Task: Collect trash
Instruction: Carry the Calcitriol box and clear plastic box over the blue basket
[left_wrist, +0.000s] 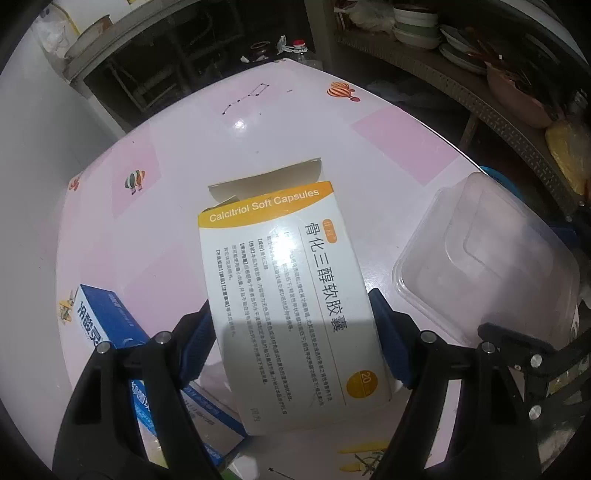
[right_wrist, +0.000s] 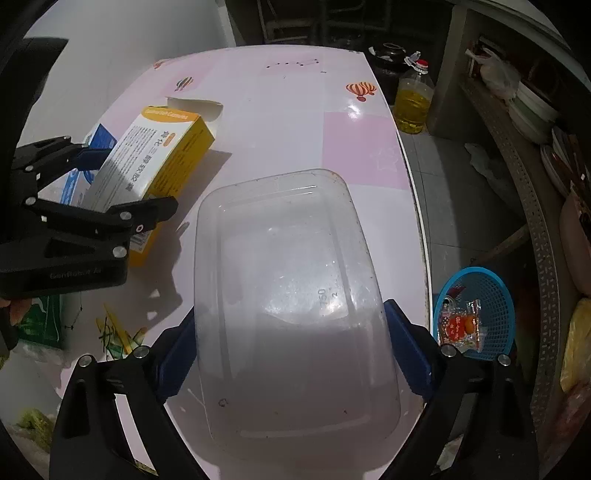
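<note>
left tongs (left_wrist: 295, 332) clamp open medicine box (left_wrist: 288, 288) | right tongs (right_wrist: 295, 354) clamp empty clear container (right_wrist: 291, 295) | blue basket (right_wrist: 491, 291): wrapper

Left gripper (left_wrist: 295, 343), right gripper (right_wrist: 295, 354), black angular frames, silver screw heads, ribbed blue jaws

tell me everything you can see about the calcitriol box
The calcitriol box is a white cardboard medicine carton with a yellow-orange band and sides, printed "Calcitriol Soft Capsules" above Chinese text, with an orange circle marked 20. Its far end flap stands open. It is tilted, far end resting on the pink table, gripped across its width by the left hand-held gripper.
</note>
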